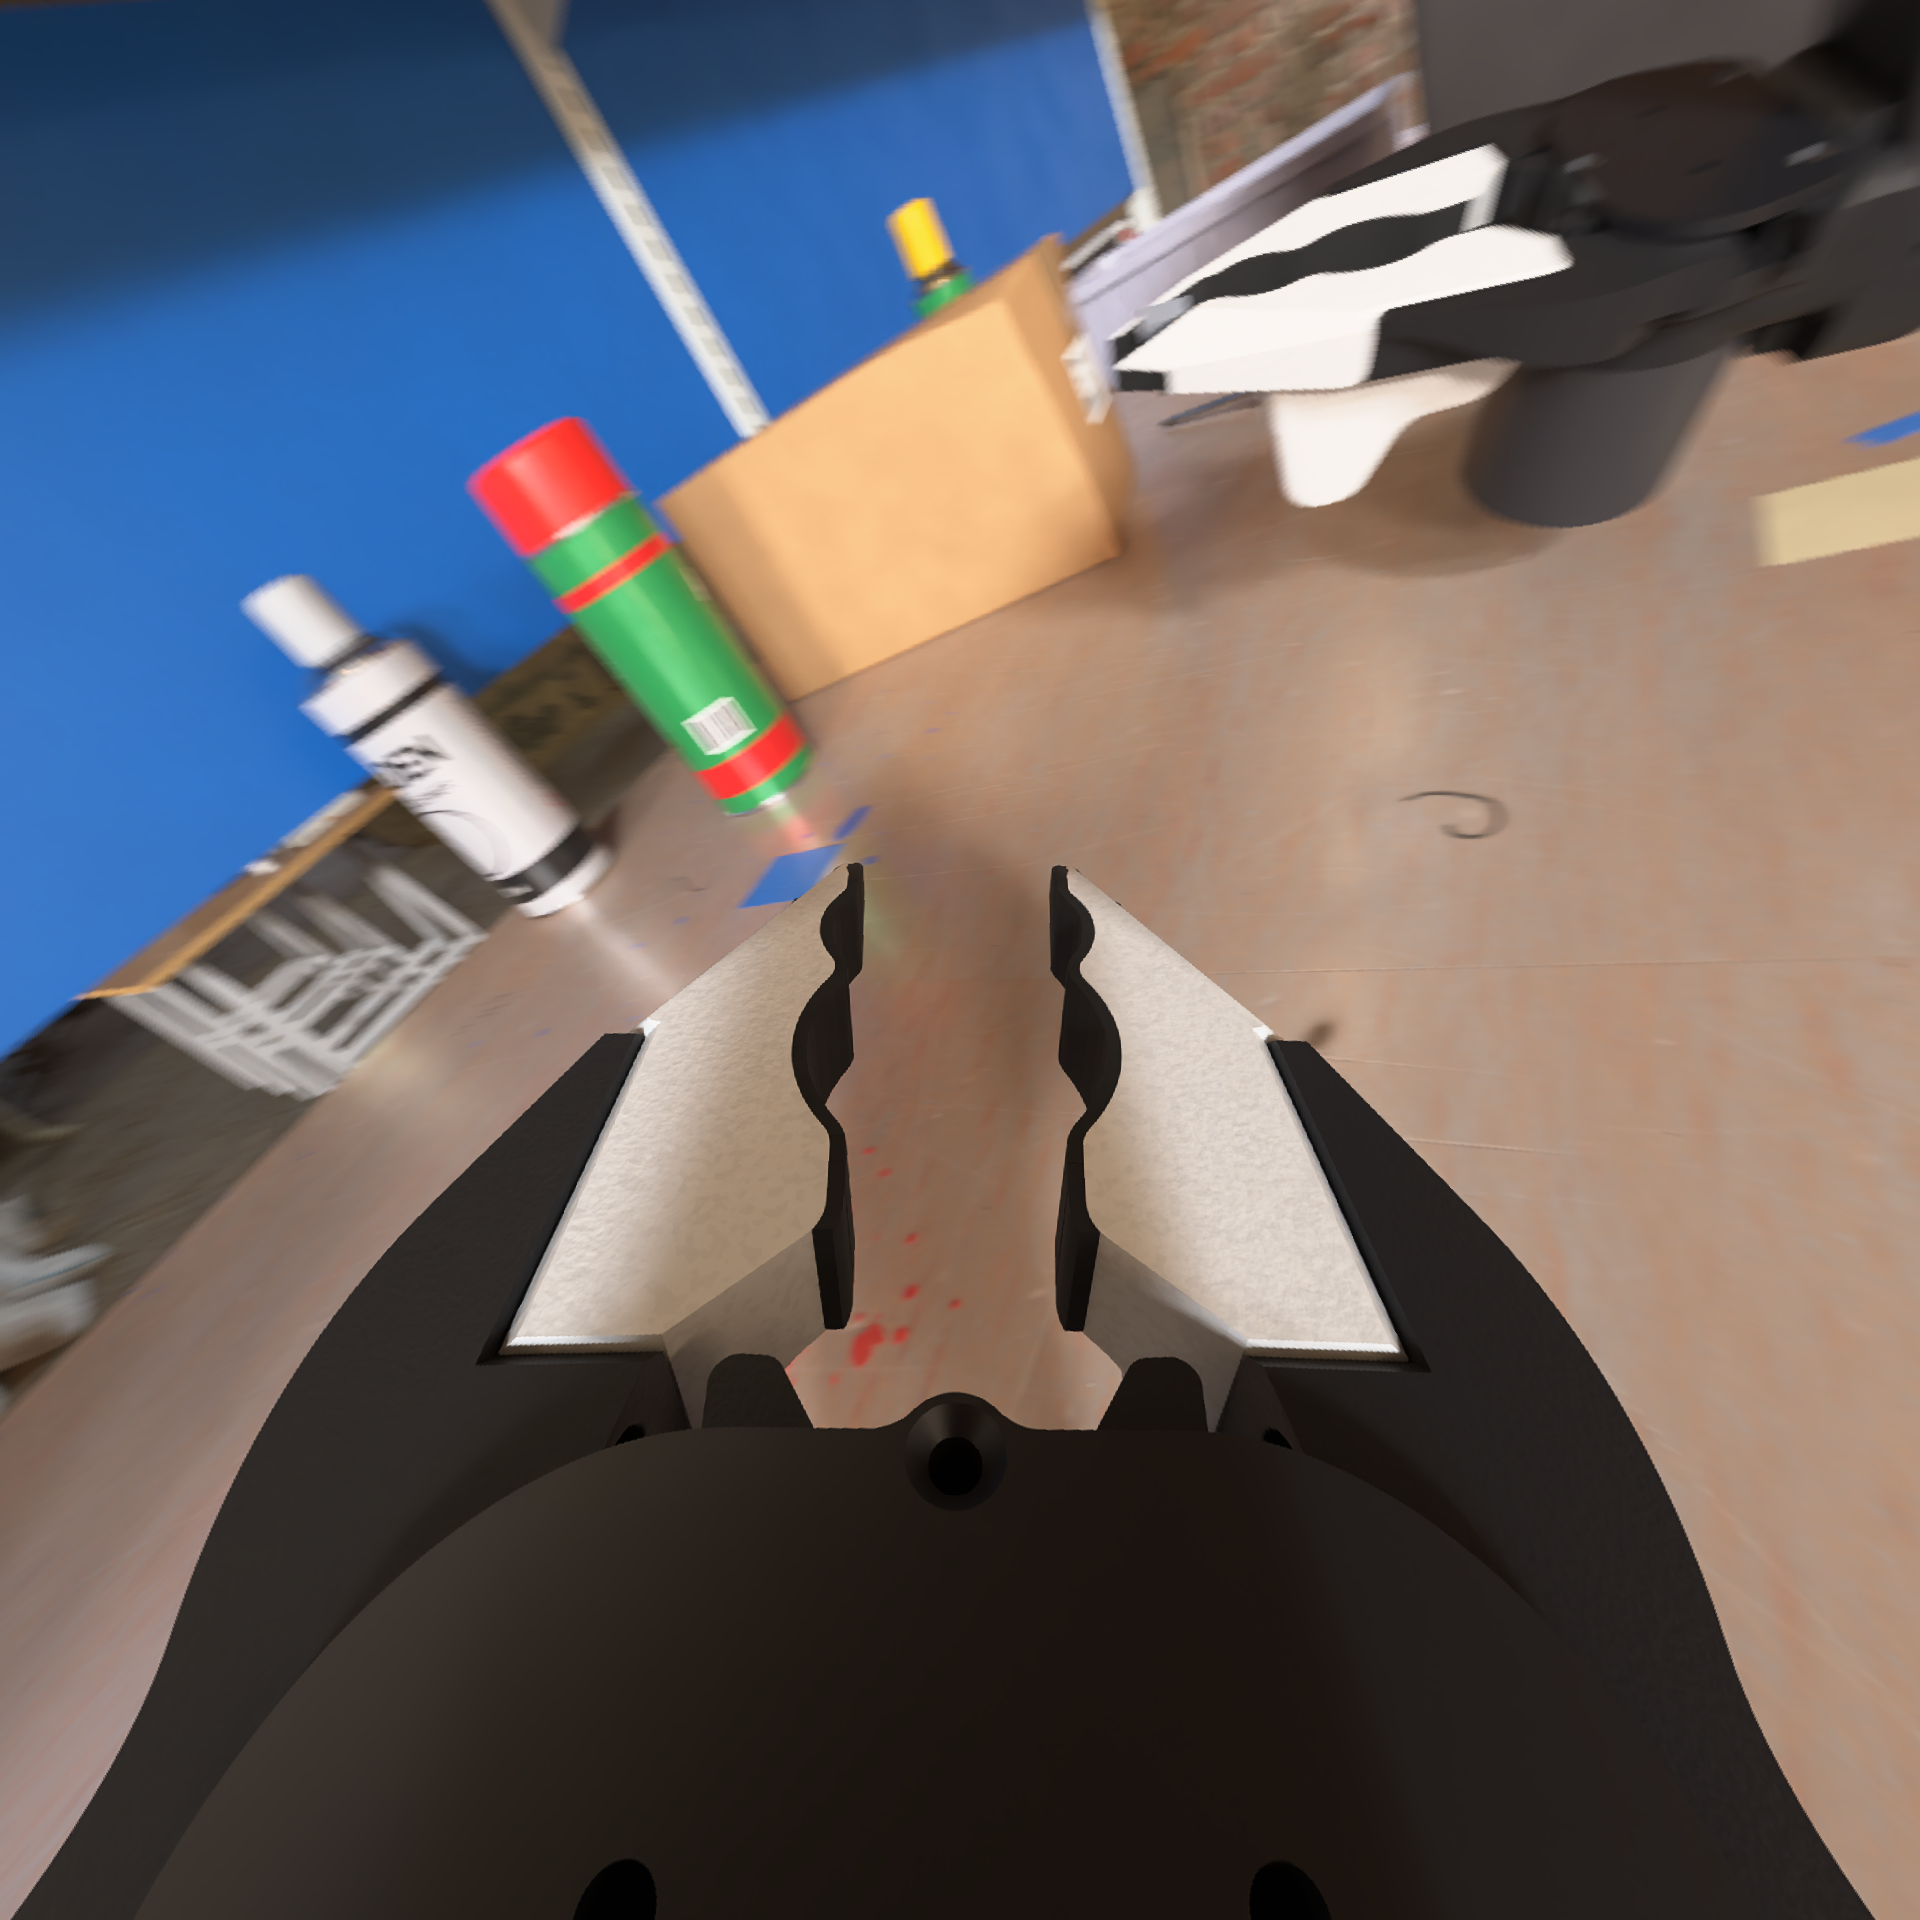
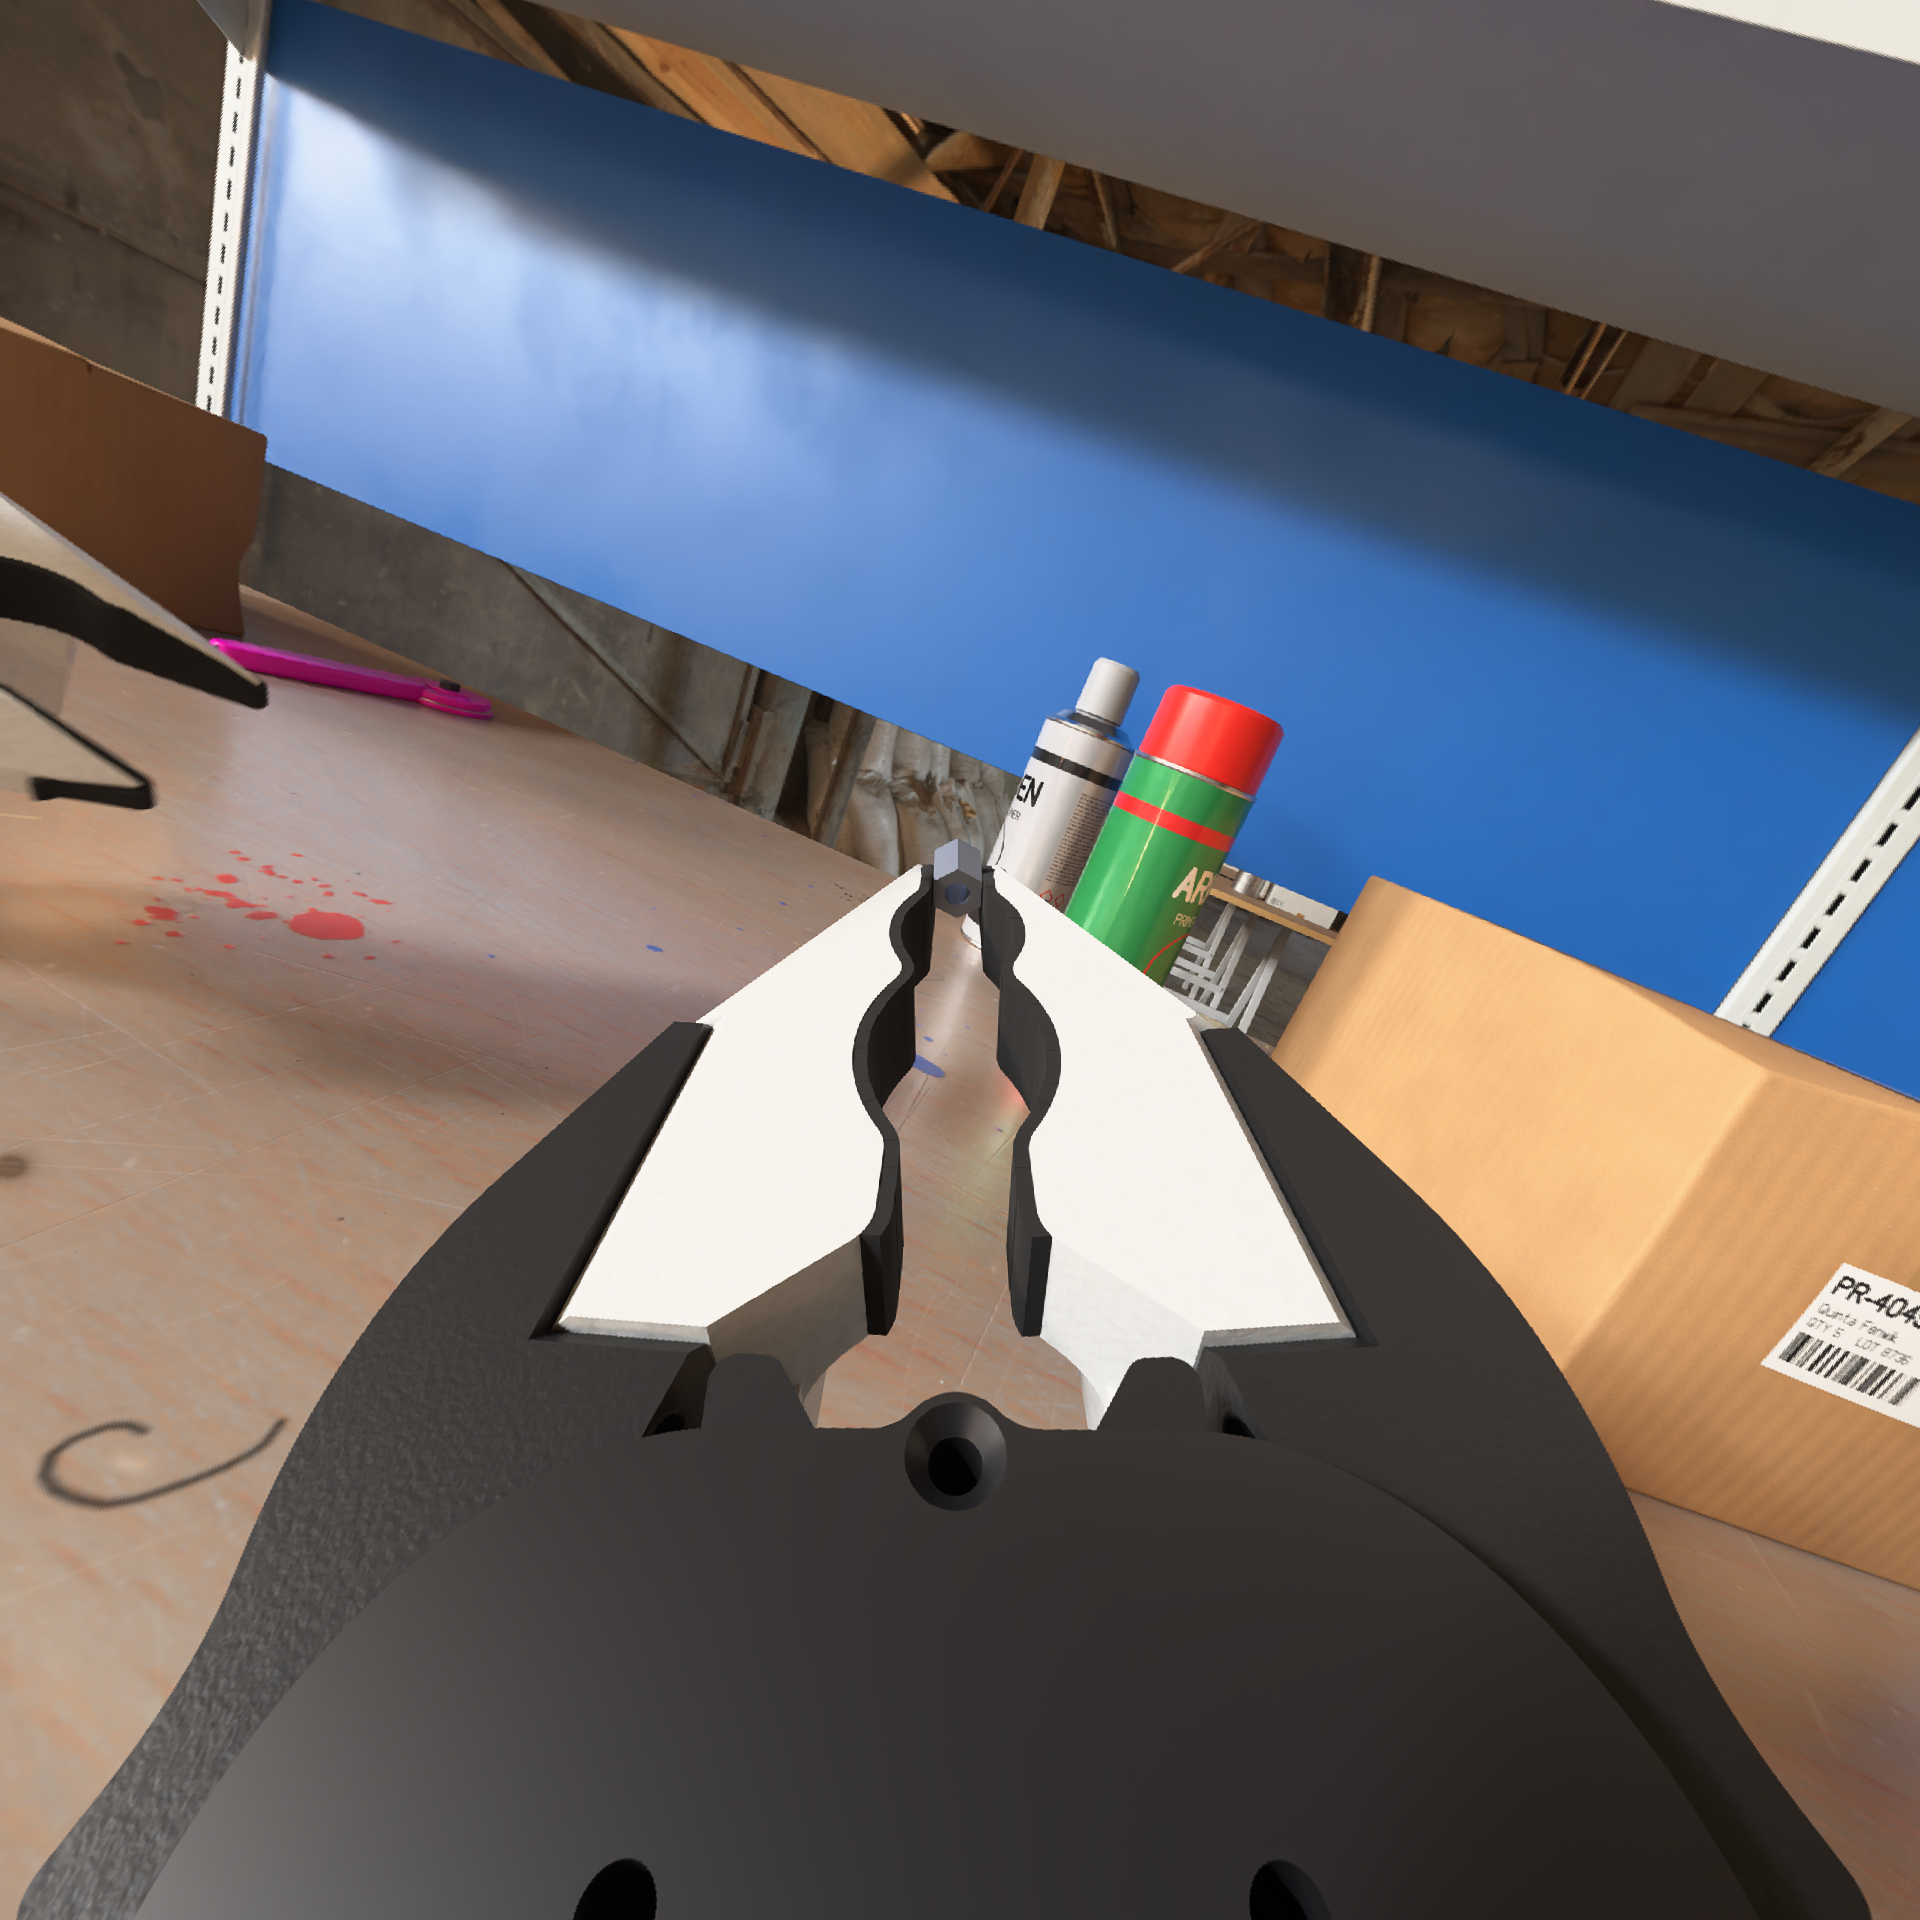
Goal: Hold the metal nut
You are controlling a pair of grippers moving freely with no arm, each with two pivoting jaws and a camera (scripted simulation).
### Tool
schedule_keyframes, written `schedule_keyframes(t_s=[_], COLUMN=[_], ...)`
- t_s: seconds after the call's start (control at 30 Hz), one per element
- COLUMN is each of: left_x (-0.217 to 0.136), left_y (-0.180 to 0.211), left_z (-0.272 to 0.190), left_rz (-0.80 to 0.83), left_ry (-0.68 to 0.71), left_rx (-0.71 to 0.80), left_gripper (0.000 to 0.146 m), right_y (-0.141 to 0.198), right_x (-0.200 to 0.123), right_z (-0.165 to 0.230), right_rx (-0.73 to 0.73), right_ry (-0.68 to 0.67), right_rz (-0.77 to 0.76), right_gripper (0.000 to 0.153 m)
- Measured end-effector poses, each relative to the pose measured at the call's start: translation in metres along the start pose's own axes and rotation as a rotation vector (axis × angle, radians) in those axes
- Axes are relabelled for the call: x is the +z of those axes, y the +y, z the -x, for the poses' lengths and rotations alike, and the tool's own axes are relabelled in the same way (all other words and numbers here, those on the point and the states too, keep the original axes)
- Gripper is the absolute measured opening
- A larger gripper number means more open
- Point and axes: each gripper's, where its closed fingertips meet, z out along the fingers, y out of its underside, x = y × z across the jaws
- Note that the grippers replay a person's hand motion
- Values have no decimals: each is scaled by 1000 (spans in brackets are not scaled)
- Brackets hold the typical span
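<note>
A small grey metal nut [image 2: 957, 878] is pinched between the tips of my right gripper [image 2: 957, 896], which is shut on it and holds it above the wooden table [image 2: 364, 1091]. My left gripper [image 1: 956, 883] is open and empty, low over the table, with nothing between its fingers. The right gripper also shows in the left wrist view [image 1: 1143, 348] at the upper right, blurred; the nut cannot be made out there. The tips of the left gripper's fingers [image 2: 135, 644] show at the left edge of the right wrist view.
A green spray can with a red cap [image 2: 1174, 821] and a white spray can [image 2: 1075, 790] stand at the back. A cardboard box [image 2: 1558, 1174] sits to the right. A pink cutter [image 2: 353, 675] lies far left. Red paint spots [image 2: 312, 920] mark the table. A blue wall panel [image 2: 935, 468] stands behind.
</note>
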Motion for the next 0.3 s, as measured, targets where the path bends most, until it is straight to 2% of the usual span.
schedule_keyframes(t_s=[0.17,0.3], left_x=[0,-3], left_y=[-7,-16], left_z=[-46,-82], left_rz=[28,61], left_ry=[335,532], left_rx=[-95,-122], left_gripper=[36,36], right_y=[5,6], right_x=[1,1], right_z=[-2,0], right_rx=[-10,-44], right_ry=[19,20], right_rz=[24,34], right_gripper=[8,8])
